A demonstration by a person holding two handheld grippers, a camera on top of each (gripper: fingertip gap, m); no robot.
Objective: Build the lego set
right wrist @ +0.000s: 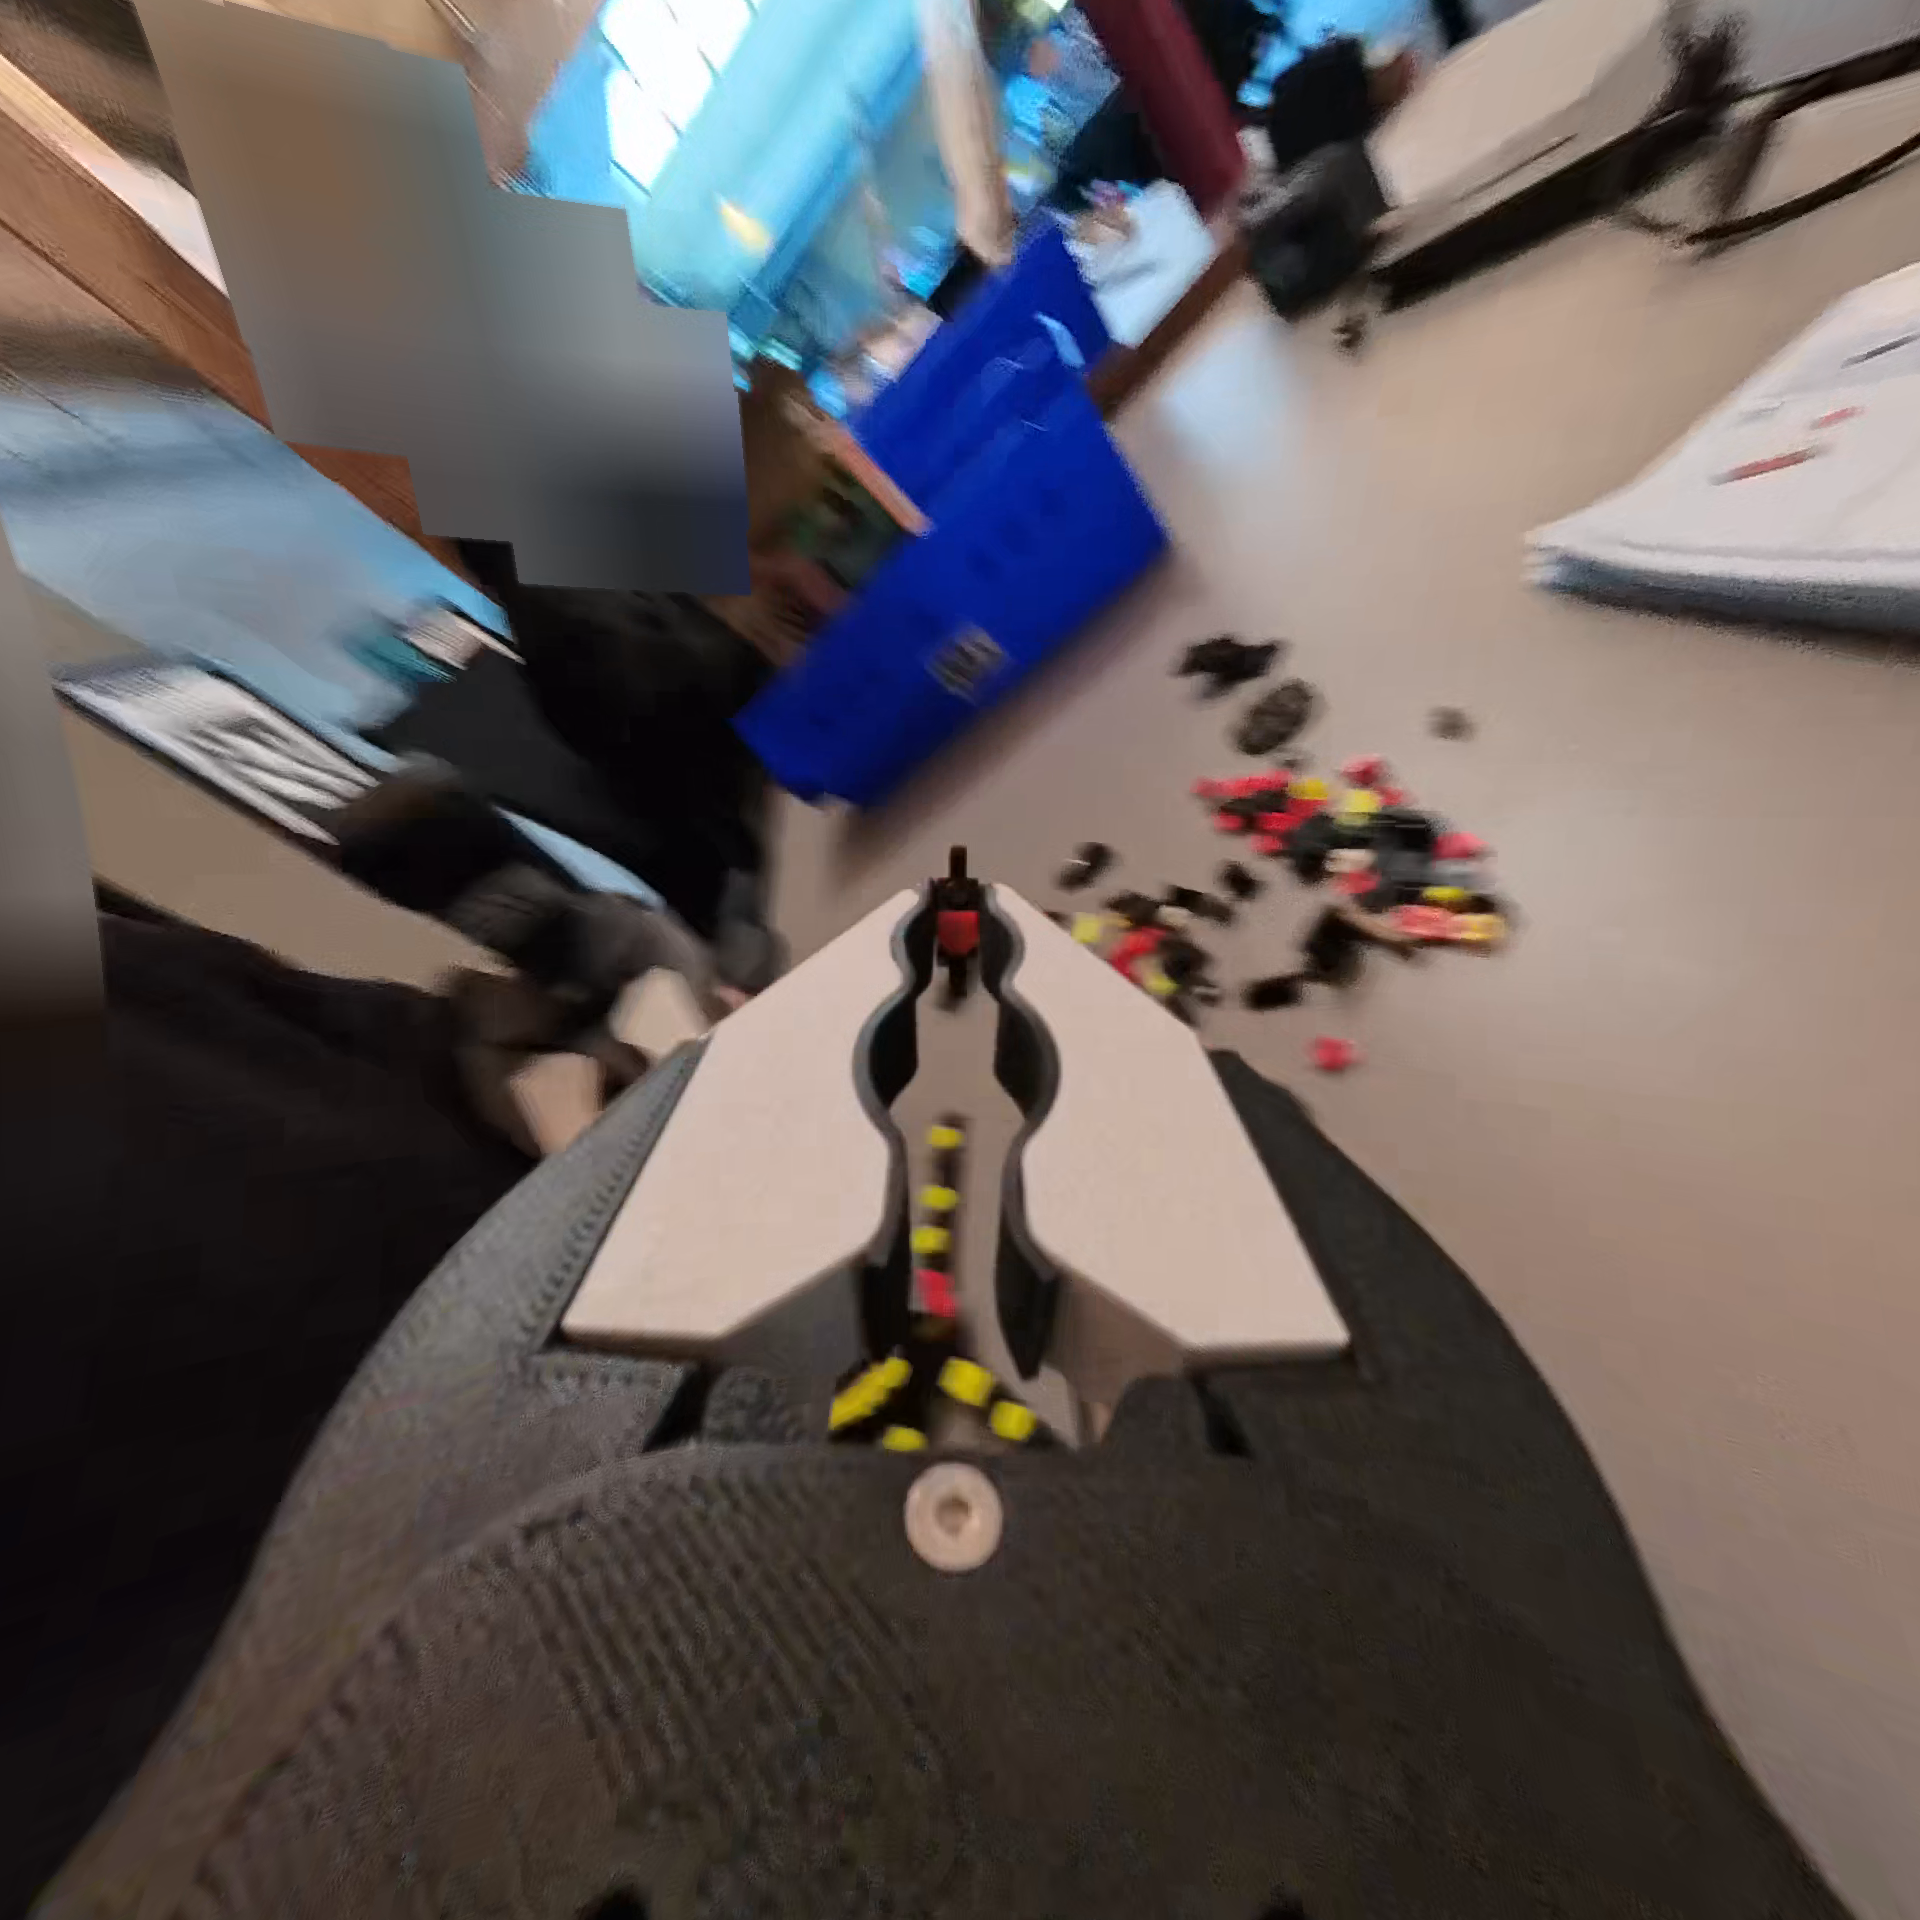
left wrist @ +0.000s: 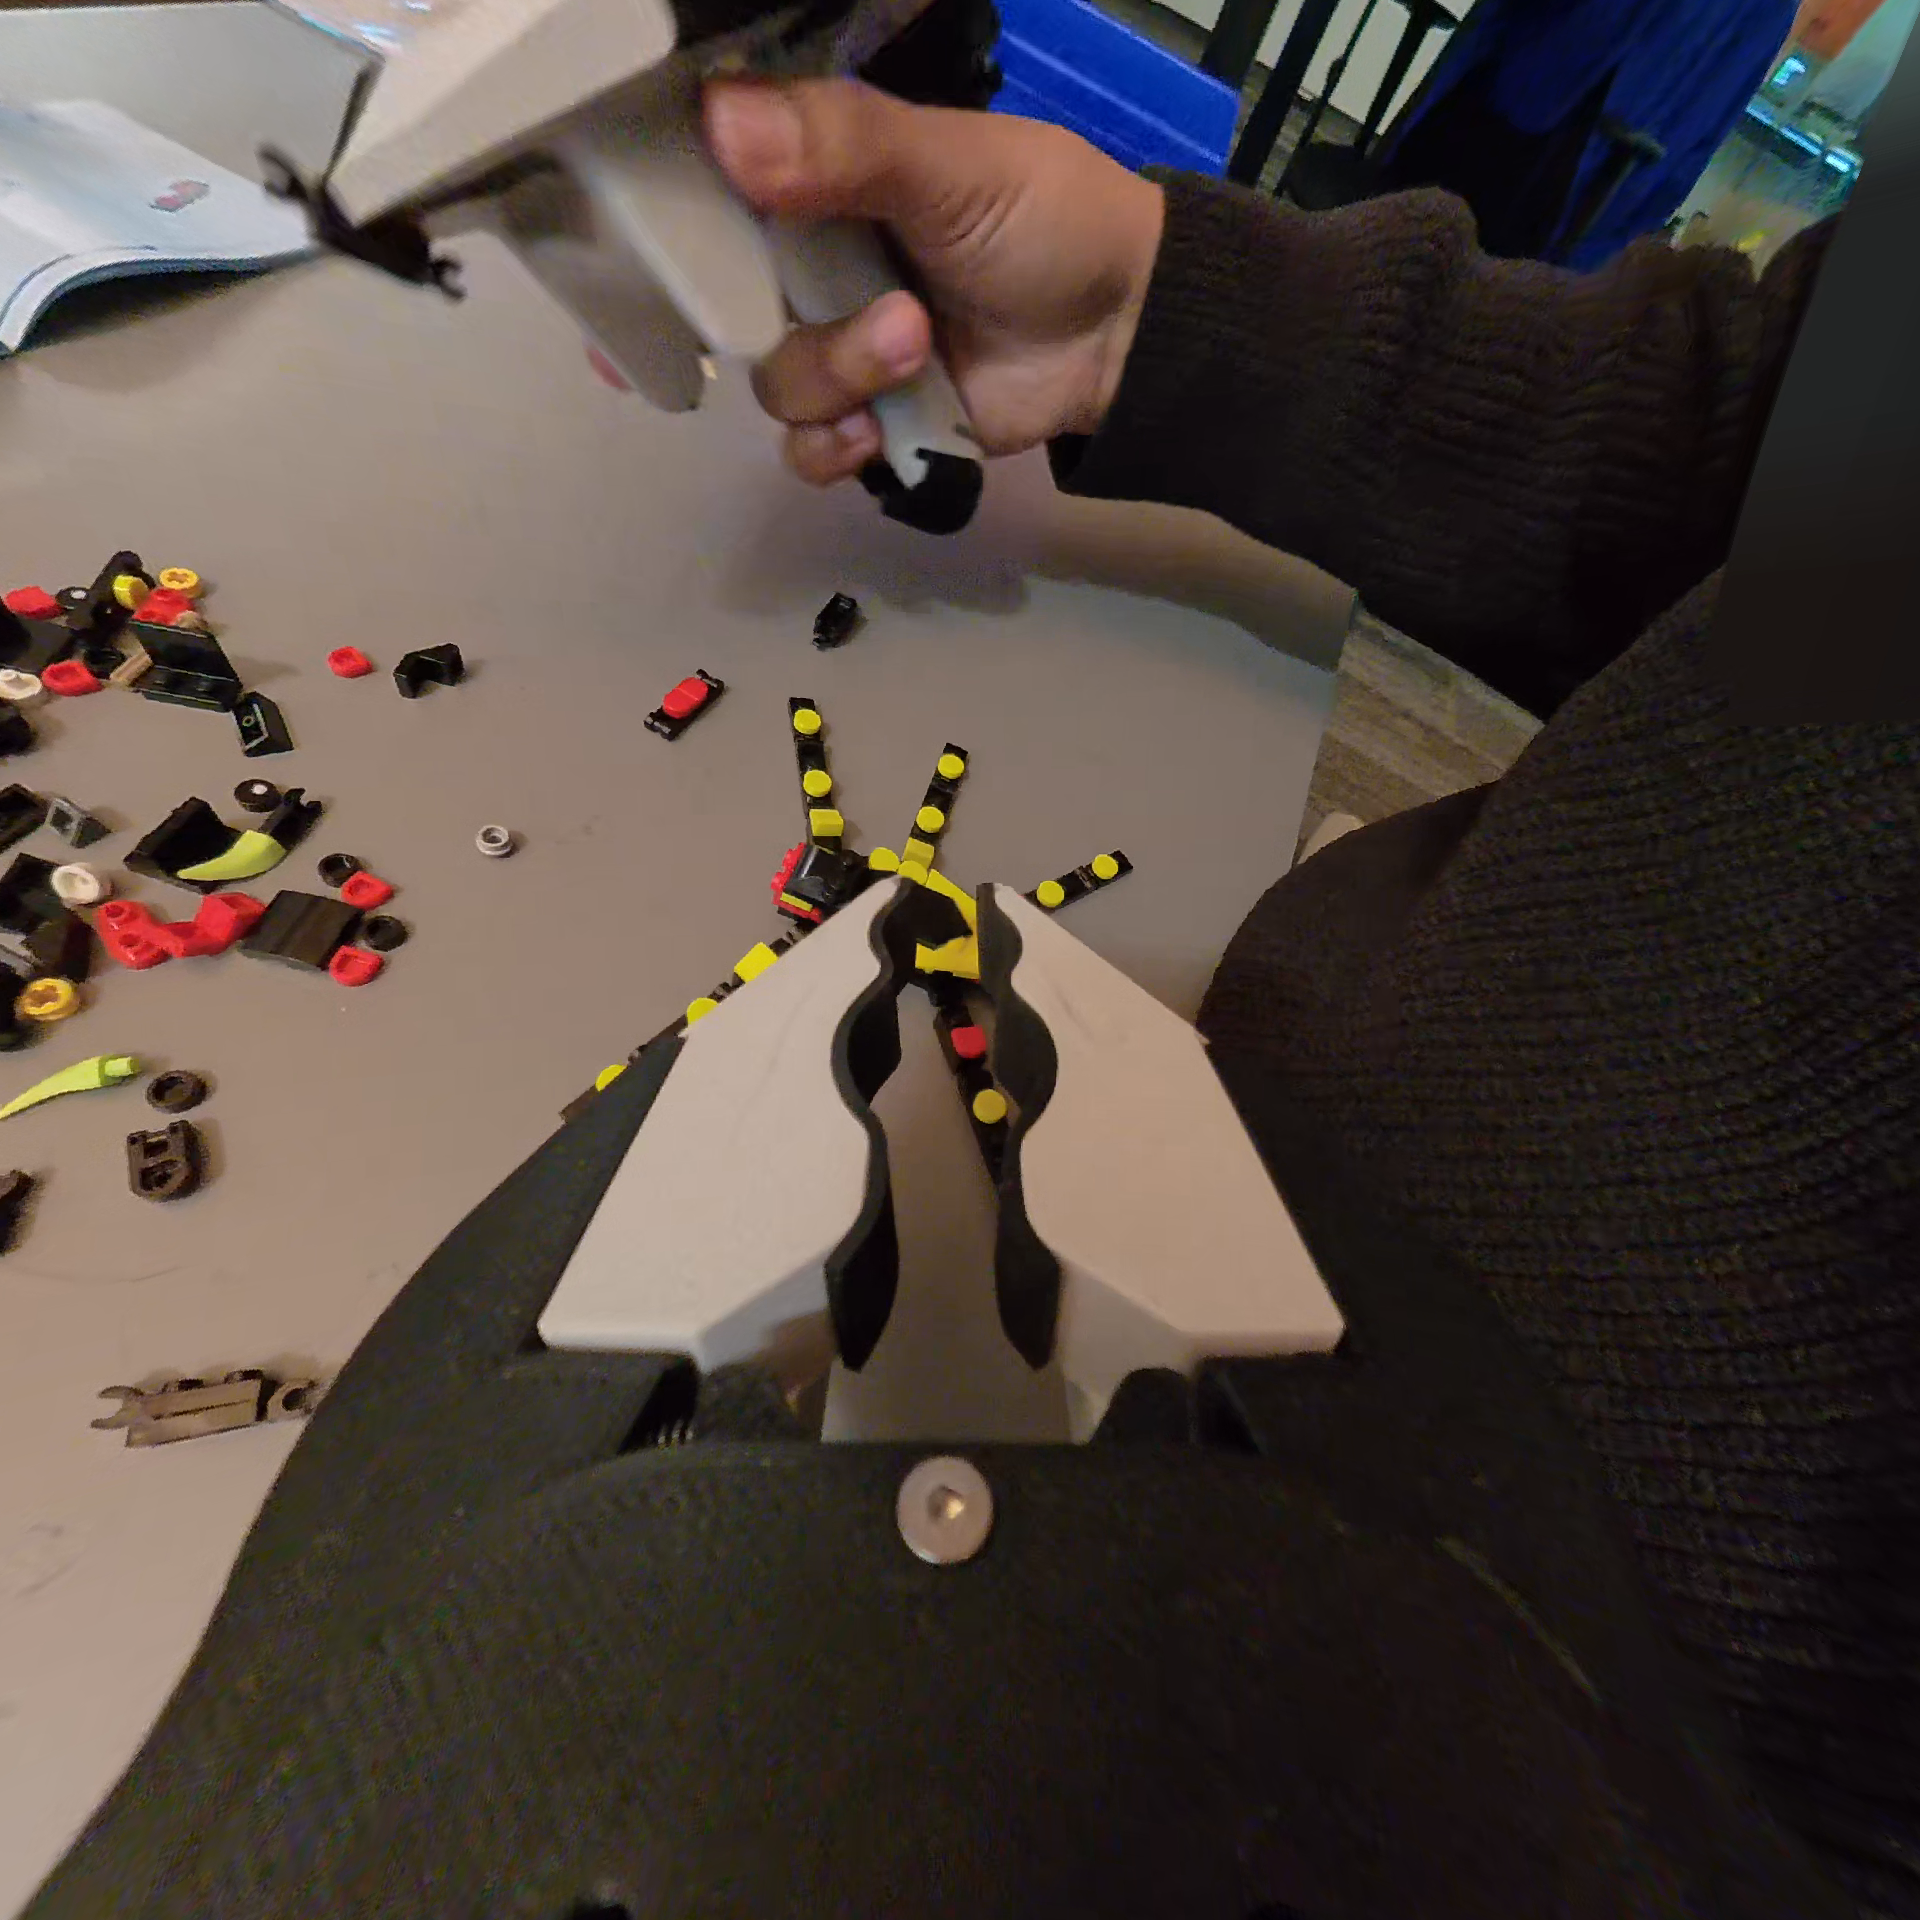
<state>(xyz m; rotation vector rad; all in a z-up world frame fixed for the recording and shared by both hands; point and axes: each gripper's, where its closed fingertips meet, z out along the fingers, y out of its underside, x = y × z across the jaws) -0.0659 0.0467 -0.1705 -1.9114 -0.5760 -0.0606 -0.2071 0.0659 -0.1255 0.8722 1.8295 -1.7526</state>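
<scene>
A black lego model with several thin legs dotted with yellow studs lies on the grey table near its right edge. My left gripper is shut on the model's yellow and black middle. My right gripper is shut on a small black and red piece and is held up in the air. In the left wrist view it is at the top, in a person's hand, with a black piece at its tip. One leg of the model shows below, between the right gripper's fingers. The right wrist view is blurred.
Loose black, red and yellow pieces are scattered over the left of the table, also seen in the right wrist view. An open instruction booklet lies at the far left. A blue bin stands beyond the table. The table's edge is close on the right. Tip to tip, the grippers are about 15 cm apart.
</scene>
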